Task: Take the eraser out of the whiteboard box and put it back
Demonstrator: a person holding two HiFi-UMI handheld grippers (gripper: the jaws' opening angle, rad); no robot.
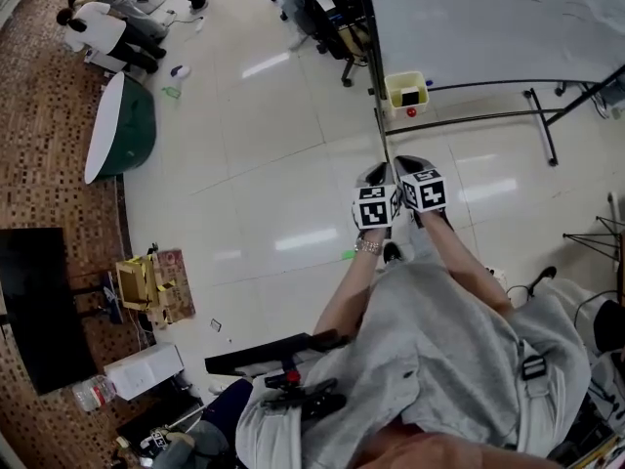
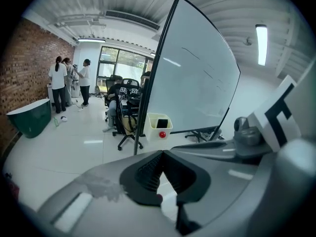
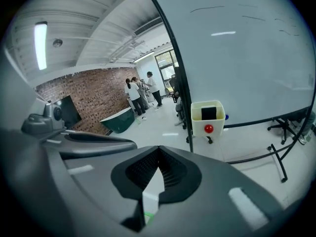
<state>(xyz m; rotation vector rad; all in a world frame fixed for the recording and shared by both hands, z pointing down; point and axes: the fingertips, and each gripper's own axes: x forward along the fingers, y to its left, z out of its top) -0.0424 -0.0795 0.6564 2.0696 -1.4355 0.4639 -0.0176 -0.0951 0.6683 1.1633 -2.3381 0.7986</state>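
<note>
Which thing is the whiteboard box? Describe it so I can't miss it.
Find the big whiteboard that fills the scene ahead. At its lower corner sits a small pale yellow box. It is the only thing there with a red knob on its front and a black eraser standing inside.

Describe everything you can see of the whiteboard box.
The whiteboard box is a pale yellow, open-topped bin, plastic-looking and upright. It hangs off the floor at the lower corner of the whiteboard, beside the black frame post. A dark eraser stands inside, visible through the open top, and a red round knob sits on its front wall.
</note>
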